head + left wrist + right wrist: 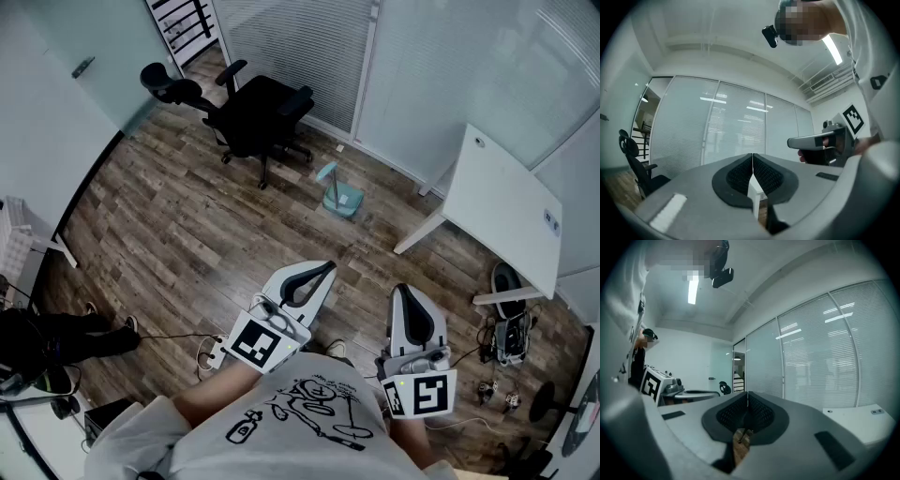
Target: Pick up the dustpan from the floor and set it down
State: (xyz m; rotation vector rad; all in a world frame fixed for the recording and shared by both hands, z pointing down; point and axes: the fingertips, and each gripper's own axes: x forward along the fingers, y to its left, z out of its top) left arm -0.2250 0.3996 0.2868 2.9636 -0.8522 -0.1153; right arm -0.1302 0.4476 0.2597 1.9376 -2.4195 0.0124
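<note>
**Gripper state**
- Left gripper (323, 269): jaws pressed together, the dark pads meeting along 1 thin seam. Nothing sits between them. It is held level and aims over the floor (178, 225) toward the far wall.
- Right gripper (403, 292): jaws likewise pressed together, with nothing between the pads. It is held level, beside the left gripper and apart from it.
- Each gripper carries 1 marker cube at its rear: left marker cube (258, 343), right marker cube (421, 395). Both cubes lie close to the person's white printed shirt (300, 422).

**Task item**
- The dustpan (341, 197) is teal and stands on the wood floor. Its handle rises from the pan and leans toward the left of the head view.
- It lies ahead of both grippers and well apart from them; neither touches it.
- It sits between the black office chair (258, 112) on its left and the white counter (502, 206) on its right, near the foot of the glass partition with blinds (300, 47).

**Surroundings**
- A cluster of cables and small devices (509, 342) lies on the floor below the counter's near edge.
- A second person's legs in dark trousers (70, 337) show at the left edge of the head view.
</note>
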